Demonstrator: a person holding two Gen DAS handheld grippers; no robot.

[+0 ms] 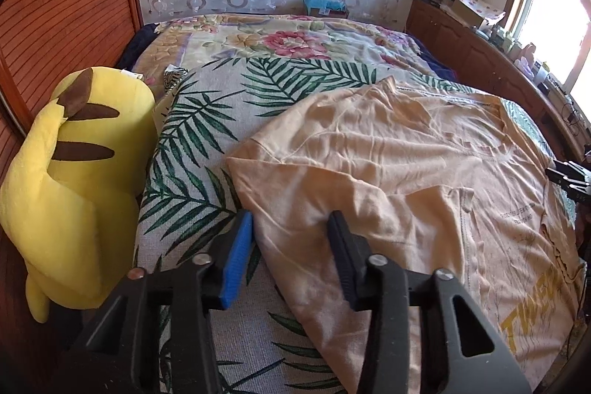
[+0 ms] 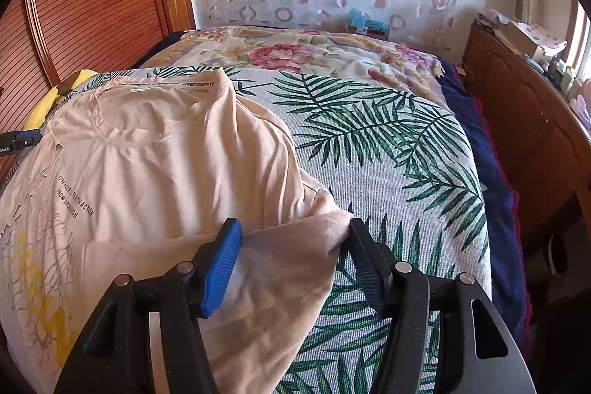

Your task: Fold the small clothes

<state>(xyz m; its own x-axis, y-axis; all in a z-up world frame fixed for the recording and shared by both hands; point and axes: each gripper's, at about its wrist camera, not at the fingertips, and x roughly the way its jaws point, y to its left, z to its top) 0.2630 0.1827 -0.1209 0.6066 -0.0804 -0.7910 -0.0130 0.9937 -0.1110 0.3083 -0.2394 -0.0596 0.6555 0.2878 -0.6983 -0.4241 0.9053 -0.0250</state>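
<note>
A peach T-shirt (image 1: 388,150) with yellow lettering lies spread and creased on the palm-leaf cover (image 1: 199,150). My left gripper (image 1: 290,228) is down at the shirt's left side. Its blue pad (image 1: 240,246) stands just off the cloth edge and its black finger rests on the fabric, with a clear gap between them, so it is open. In the right wrist view the shirt (image 2: 166,172) lies to the left, and its right sleeve (image 2: 288,246) sits bunched between the spread fingers of my right gripper (image 2: 291,233), which is open. The other tool's tip (image 2: 22,139) shows at the far left.
A yellow plush toy (image 1: 74,172) leans at the bed's left side against a slatted wooden panel (image 1: 66,17). A floral blanket (image 1: 288,39) covers the far half of the bed. A wooden cabinet (image 1: 480,54) with clutter runs along the right under a window.
</note>
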